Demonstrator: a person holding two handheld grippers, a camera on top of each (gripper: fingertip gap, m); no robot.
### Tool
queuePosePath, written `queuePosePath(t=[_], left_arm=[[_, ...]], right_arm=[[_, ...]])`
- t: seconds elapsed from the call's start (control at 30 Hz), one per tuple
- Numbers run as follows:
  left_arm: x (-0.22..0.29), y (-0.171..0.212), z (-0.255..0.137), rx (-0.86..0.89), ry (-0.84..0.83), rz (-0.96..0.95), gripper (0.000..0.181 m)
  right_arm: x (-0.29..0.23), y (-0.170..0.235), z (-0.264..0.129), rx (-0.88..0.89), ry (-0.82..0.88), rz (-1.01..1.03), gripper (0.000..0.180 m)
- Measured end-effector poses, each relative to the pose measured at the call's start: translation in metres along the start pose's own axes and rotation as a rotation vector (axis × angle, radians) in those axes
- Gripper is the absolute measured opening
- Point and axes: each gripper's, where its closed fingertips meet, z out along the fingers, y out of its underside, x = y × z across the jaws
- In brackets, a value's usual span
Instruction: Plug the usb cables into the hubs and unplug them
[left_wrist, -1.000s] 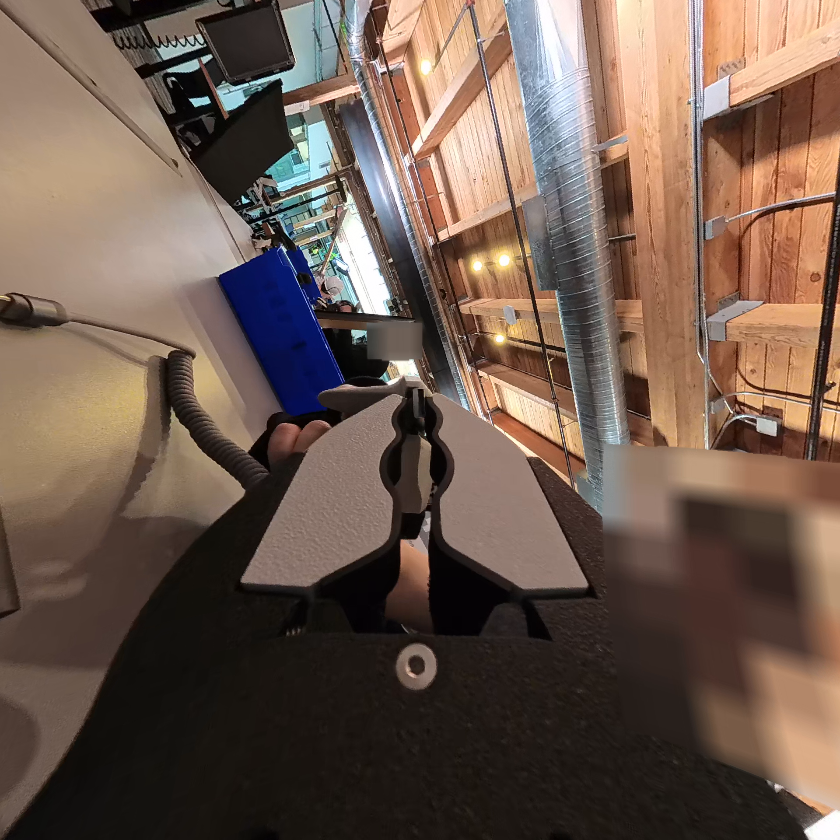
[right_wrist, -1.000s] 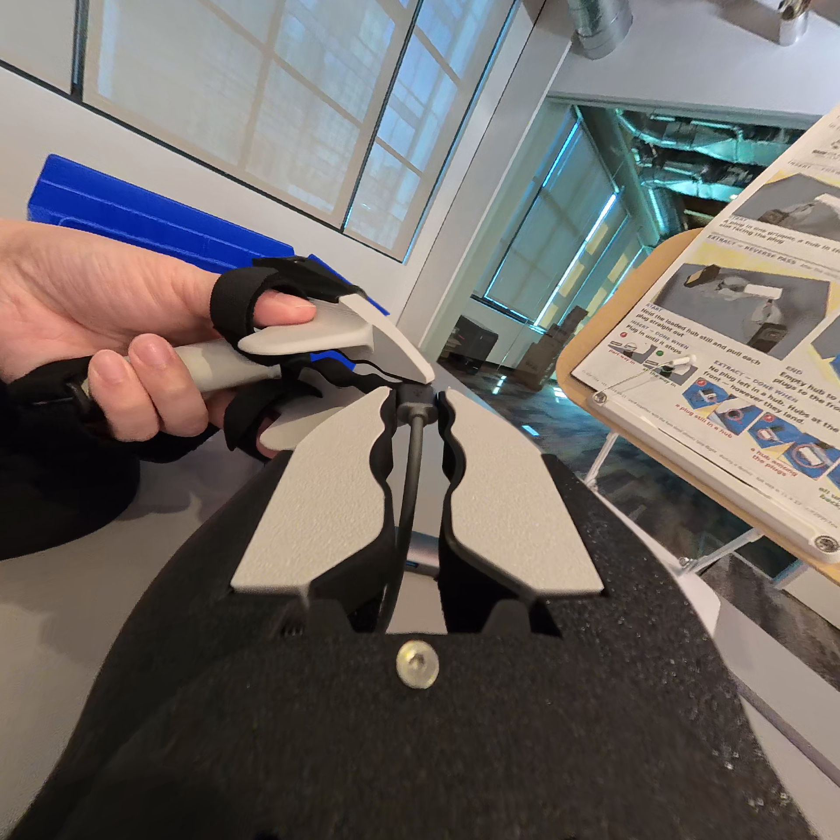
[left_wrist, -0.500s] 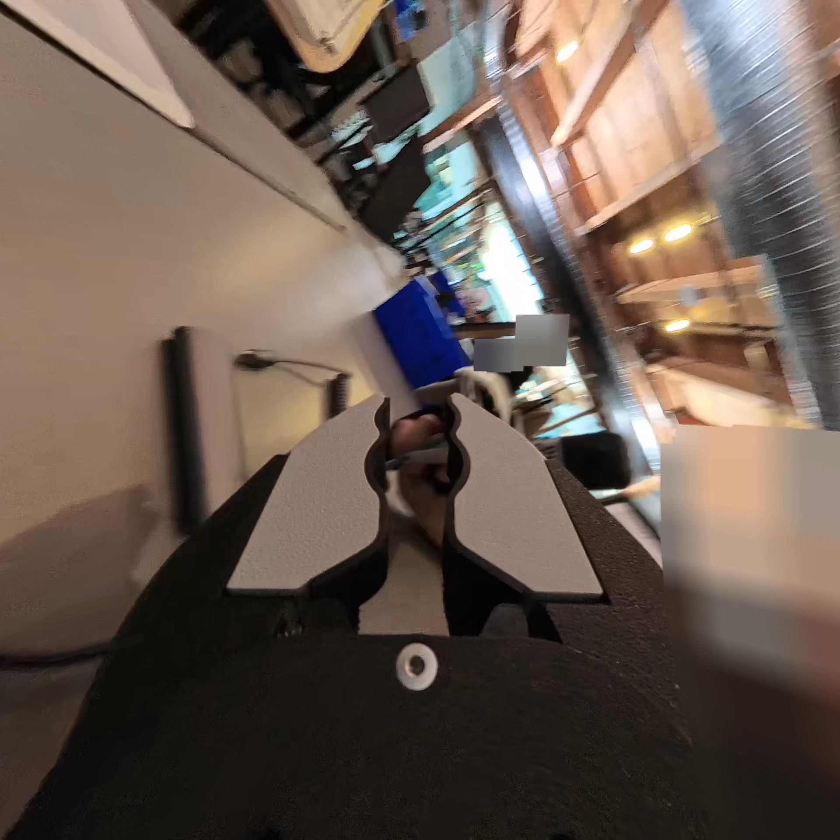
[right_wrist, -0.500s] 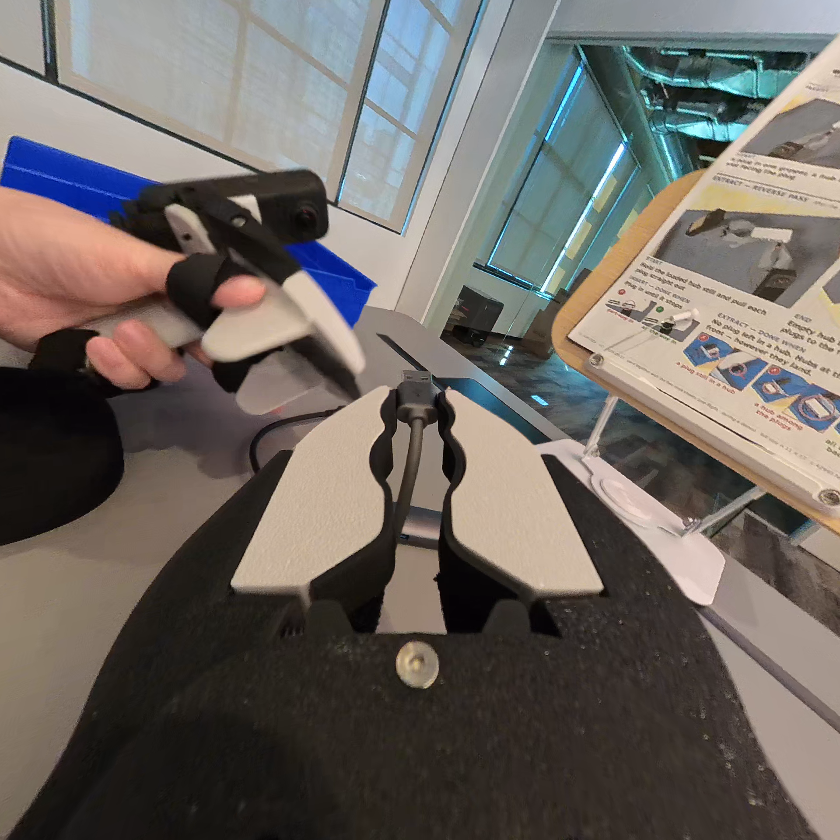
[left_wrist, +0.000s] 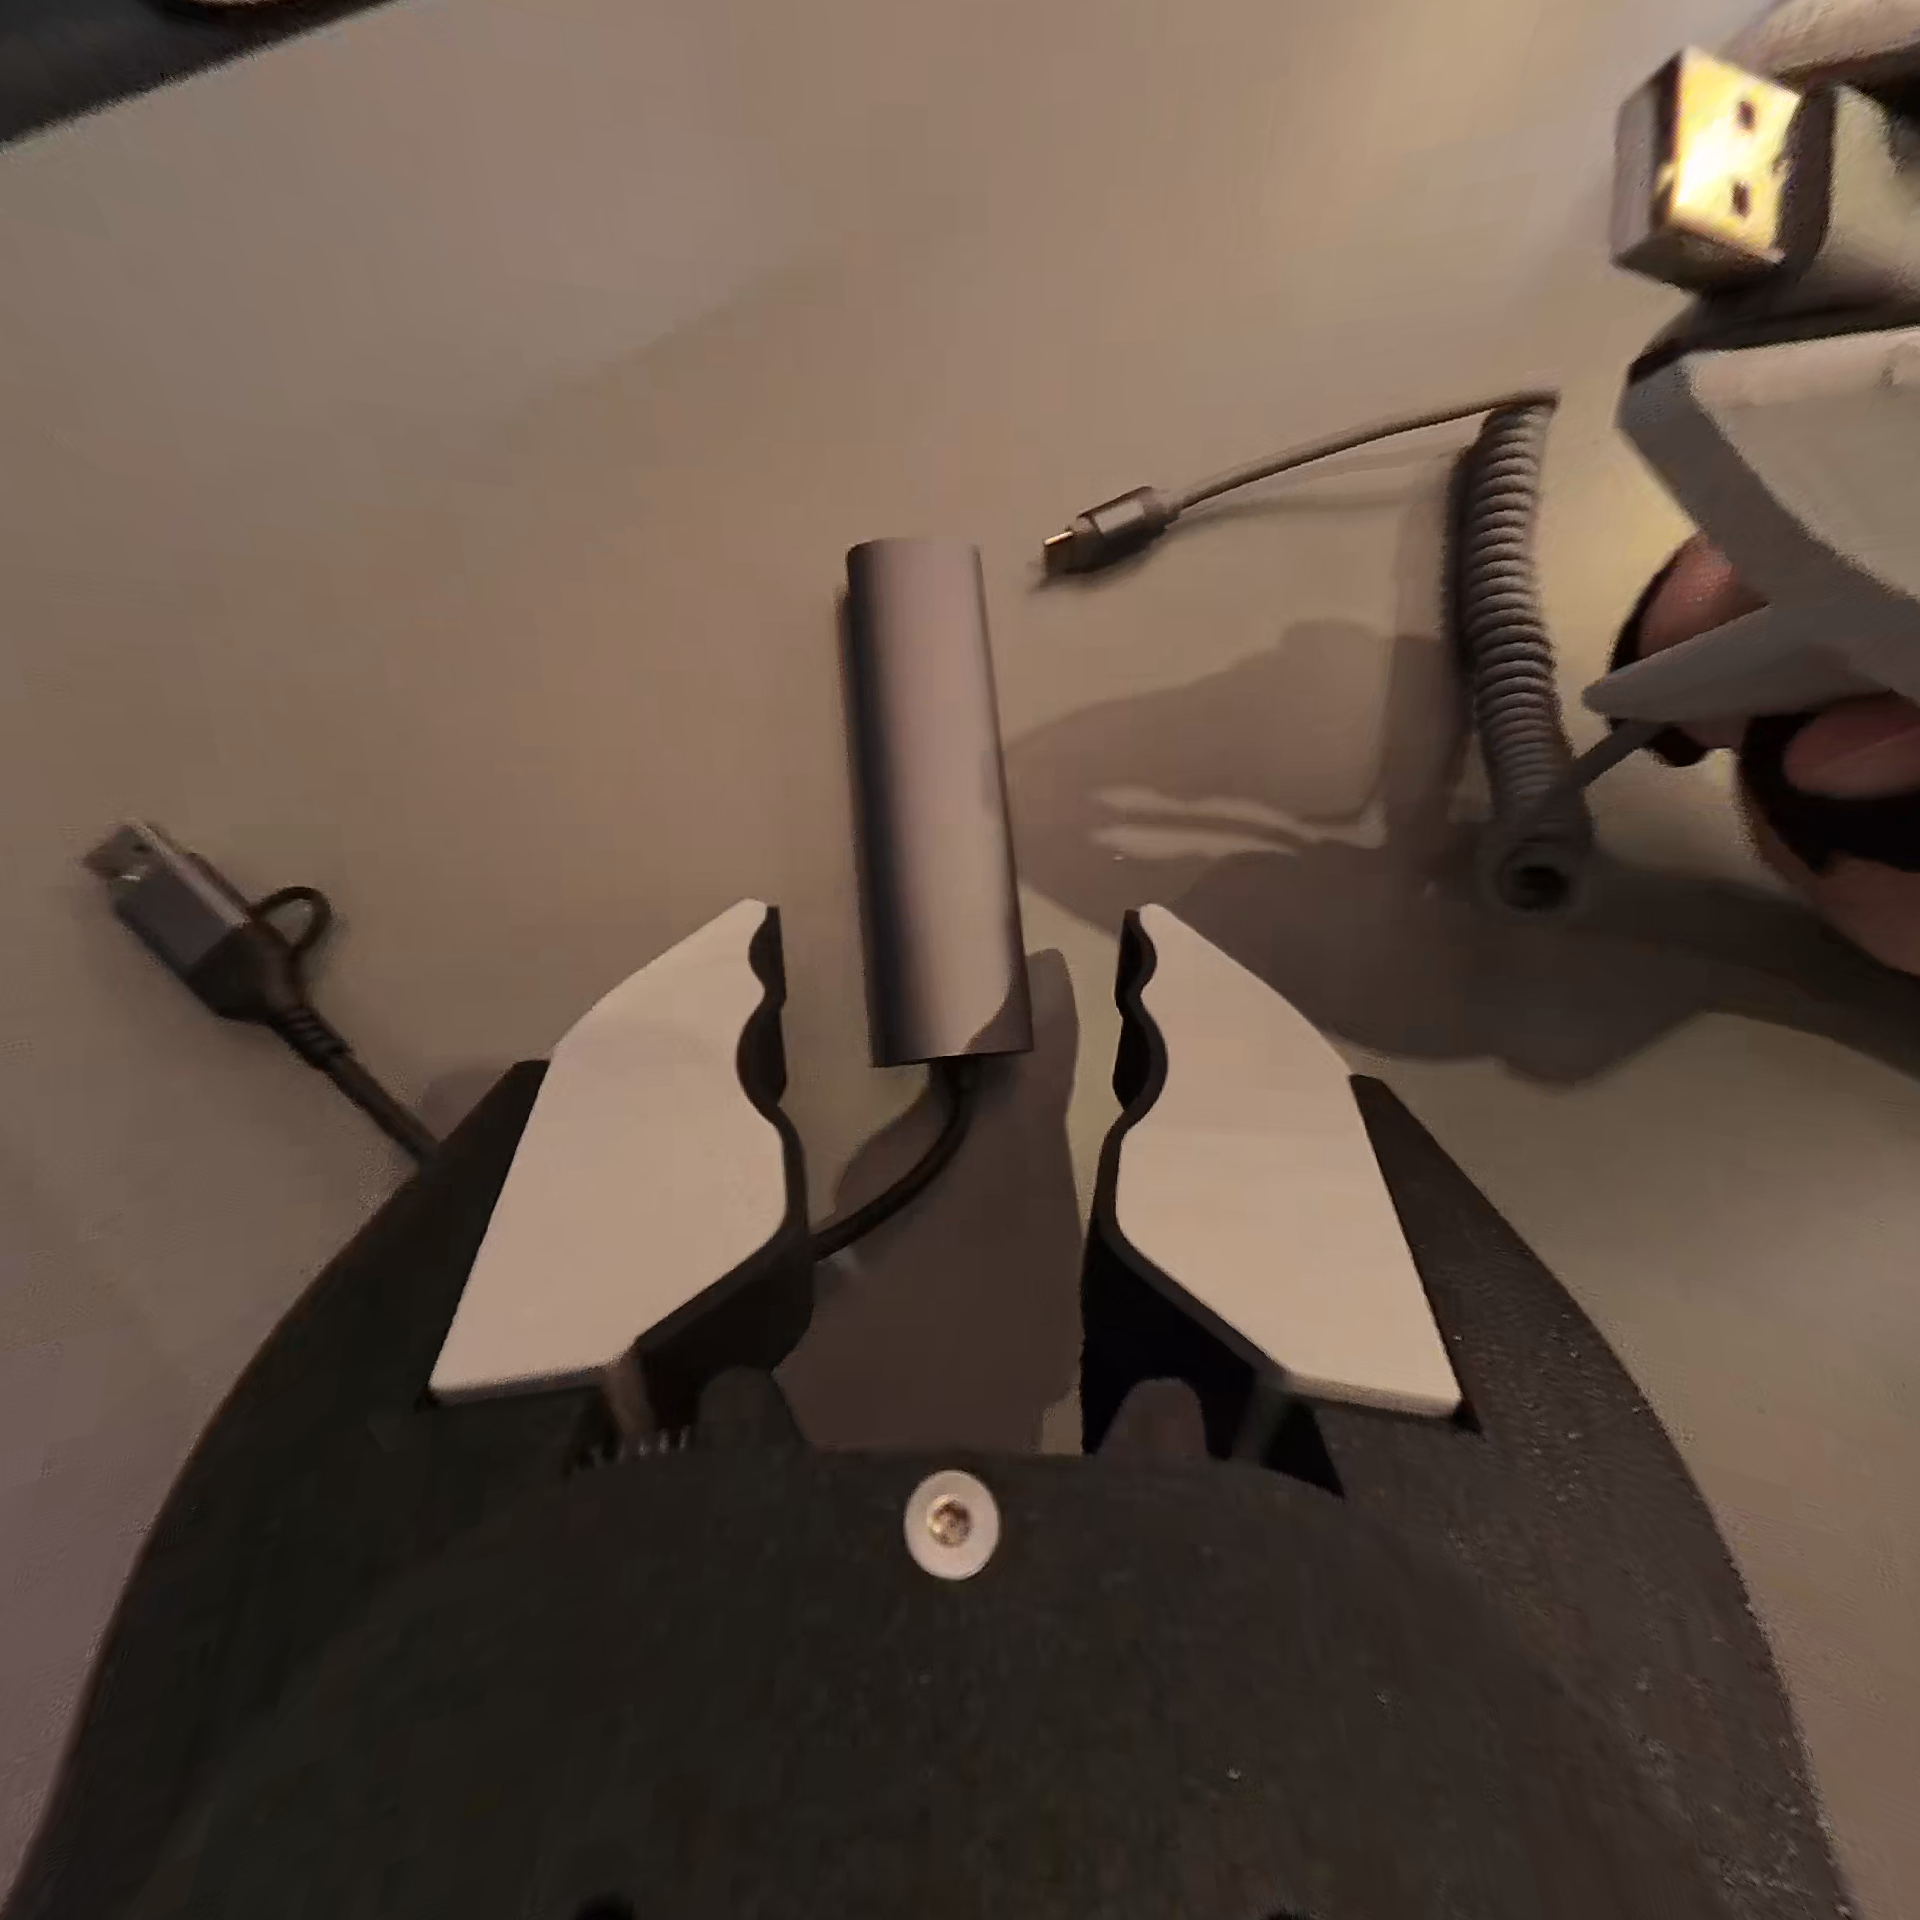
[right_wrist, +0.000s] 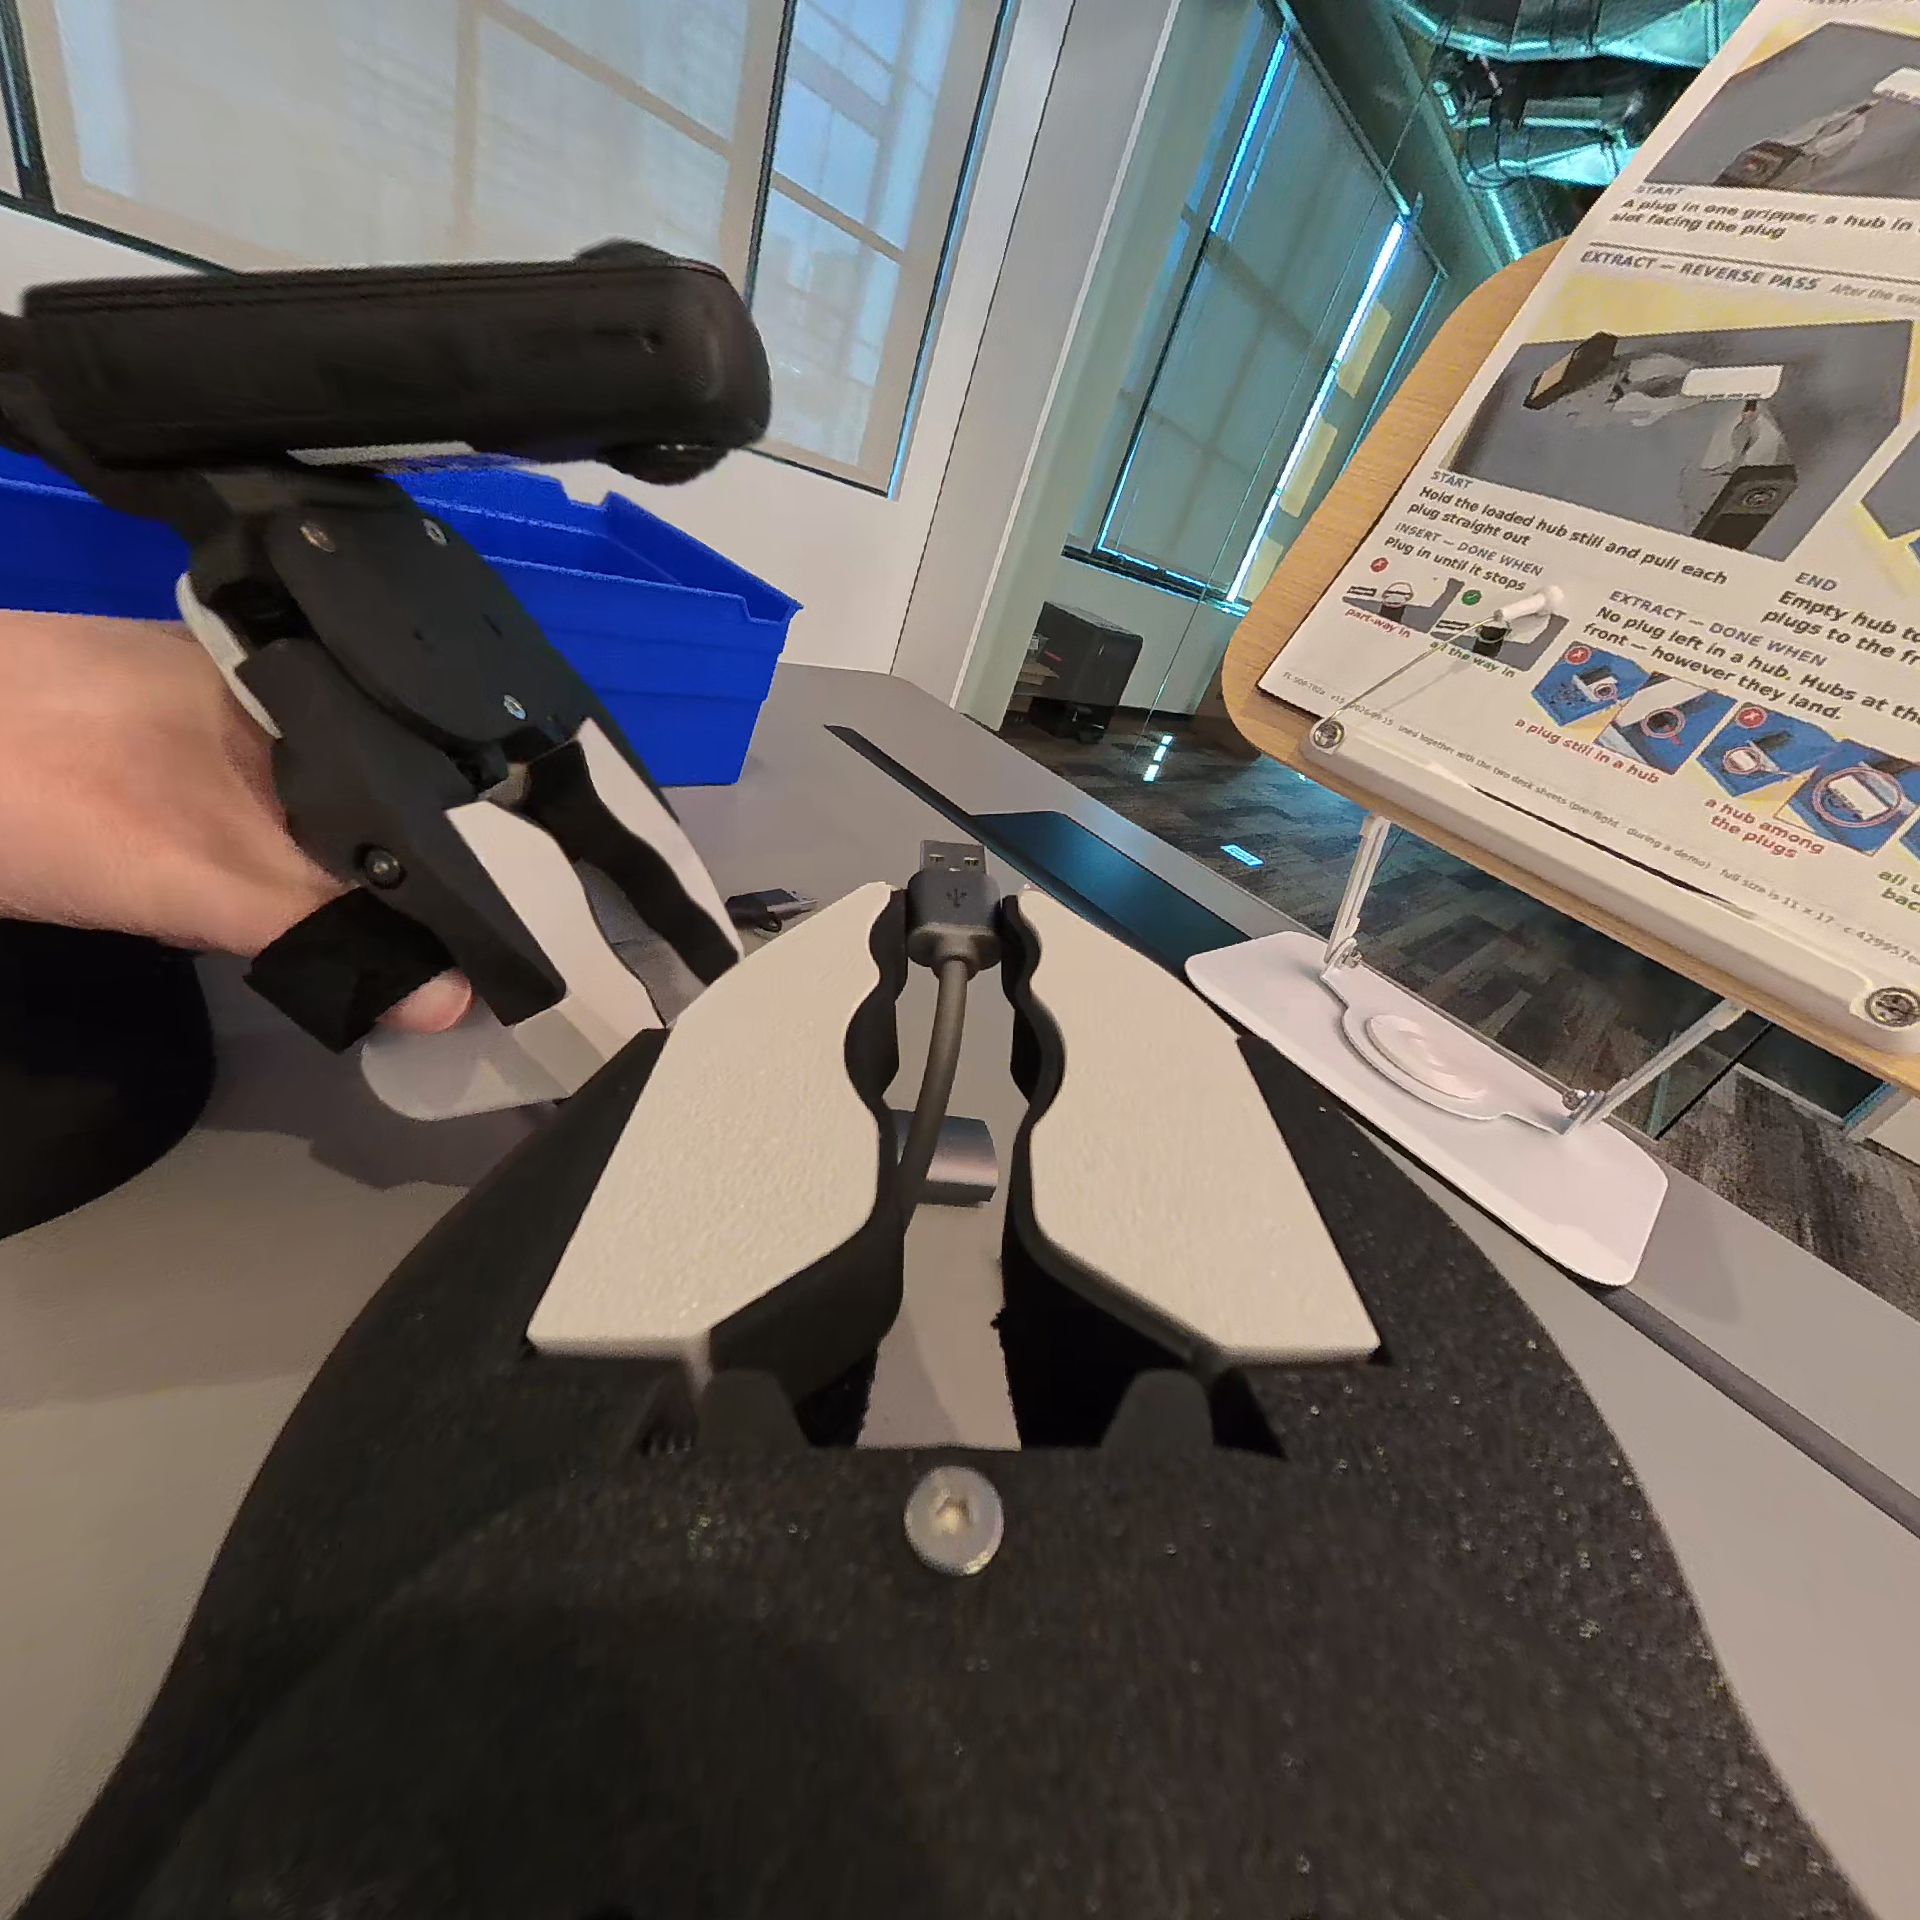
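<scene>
The left gripper (left_wrist: 948, 925) has swung down with fingers now wide over the grey hub (left_wrist: 930, 790) lying on the surface (left_wrist: 416, 416), while the right gripper (right_wrist: 951, 914) beside it still pinches the USB plug (right_wrist: 951, 894), so unplugging looks done.

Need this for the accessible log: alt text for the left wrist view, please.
The left gripper hangs open-jawed over a grey table, straddling the near end of a dark grey USB hub. A loose USB plug lies left, a coiled cable right; the right gripper's held USB plug shows upper right.

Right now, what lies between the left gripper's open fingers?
In the left wrist view, the grey hub lies on the table between the left gripper fingers, untouched.
</scene>
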Motion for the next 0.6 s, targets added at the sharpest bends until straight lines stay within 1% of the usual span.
queuePosePath(t=[0.1, 0.2, 0.3, 0.43, 0.5, 0.6], left_arm=[[-0.002, -0.002, -0.001, 0.019, -0.029, 0.036, 0.064], [-0.005, 0.011, 0.006, -0.06, -0.065, 0.049, 0.067], [-0.002, 0.02, 0.014, -0.11, -0.053, 0.037, 0.067], [-0.002, 0.02, 0.014, -0.095, -0.074, 0.059, 0.057], [0.0, 0.021, 0.012, -0.103, -0.054, 0.084, 0.031], [0.0, 0.02, 0.012, -0.097, -0.007, 0.041, 0.031]], right_arm=[[0.001, 0.0, -0.001, 0.001, 0.0, 0.005, 0.017], [0.003, -0.001, -0.002, 0.003, 0.002, 0.009, 0.017], [0.004, -0.001, -0.002, 0.004, 0.005, 0.008, 0.017], [0.004, -0.001, -0.002, 0.004, 0.005, 0.011, 0.017], [0.004, 0.0, -0.001, -0.002, 0.004, 0.013, 0.017], [0.002, 0.004, 0.0, -0.02, -0.003, 0.015, 0.017]])
